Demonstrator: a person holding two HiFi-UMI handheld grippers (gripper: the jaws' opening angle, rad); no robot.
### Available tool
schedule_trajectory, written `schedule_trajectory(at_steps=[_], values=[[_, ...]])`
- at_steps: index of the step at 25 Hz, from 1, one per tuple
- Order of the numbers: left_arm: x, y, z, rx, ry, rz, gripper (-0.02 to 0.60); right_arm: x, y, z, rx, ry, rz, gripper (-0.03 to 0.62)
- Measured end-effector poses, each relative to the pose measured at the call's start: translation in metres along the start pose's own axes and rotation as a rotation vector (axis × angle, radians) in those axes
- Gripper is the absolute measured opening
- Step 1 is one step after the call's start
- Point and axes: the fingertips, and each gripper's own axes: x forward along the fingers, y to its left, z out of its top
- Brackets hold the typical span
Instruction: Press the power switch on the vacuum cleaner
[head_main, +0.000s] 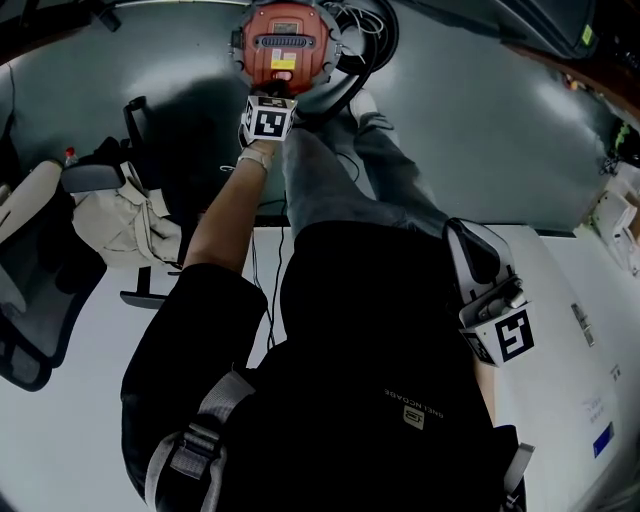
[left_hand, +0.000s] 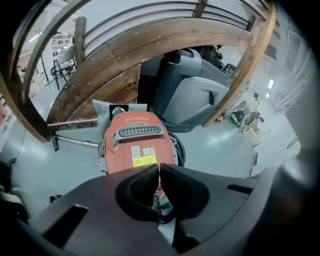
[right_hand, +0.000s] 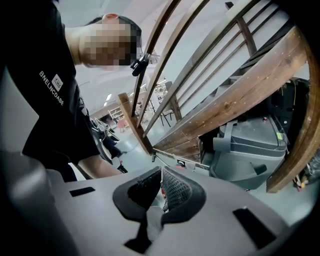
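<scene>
The red vacuum cleaner (head_main: 285, 42) sits on the grey floor at the top centre, with a grey grille handle (left_hand: 137, 132) and a yellow label on its lid. My left gripper (head_main: 283, 96) reaches out at arm's length to the near end of its top. Its jaws are shut with nothing between them, and the tips (left_hand: 159, 171) sit over the rear of the red lid (left_hand: 135, 150). The switch itself is hidden under the jaws. My right gripper (head_main: 472, 240) hangs by the person's right side, away from the vacuum, its jaws (right_hand: 161, 178) shut and empty.
A black hose (head_main: 365, 45) coils beside the vacuum. A wooden stair stringer (left_hand: 150, 47) and a grey machine (left_hand: 197, 92) stand behind it. A black office chair (head_main: 35, 300) and a cream bundle (head_main: 120, 225) are at the left, and a white table (head_main: 590, 330) is at the right.
</scene>
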Motion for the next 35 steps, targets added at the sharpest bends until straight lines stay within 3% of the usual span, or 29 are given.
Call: schedule_trajectory(at_steps=[8, 12, 22, 26, 31, 35], values=[[0.04, 0.018, -0.01, -0.015, 0.06, 0.035, 0.015, 0.008, -0.011, -0.018, 0.043, 0.069, -0.05, 0.029], [0.053, 0.03, -0.016, -0.053, 0.1, 0.048, 0.015, 0.019, -0.016, -0.013, 0.036, 0.047, -0.092, 0.029], [0.064, 0.037, -0.021, -0.007, 0.12, 0.052, 0.015, 0.031, -0.016, -0.021, 0.049, 0.069, -0.103, 0.029], [0.071, 0.05, -0.023, -0.11, 0.132, -0.011, 0.015, 0.034, -0.017, -0.021, 0.058, 0.067, -0.102, 0.029], [0.071, 0.049, -0.023, -0.069, 0.154, -0.101, 0.015, 0.037, -0.013, -0.018, 0.062, 0.056, -0.089, 0.029], [0.07, 0.049, -0.022, -0.09, 0.166, -0.093, 0.015, 0.037, -0.009, -0.016, 0.058, 0.052, -0.083, 0.029]])
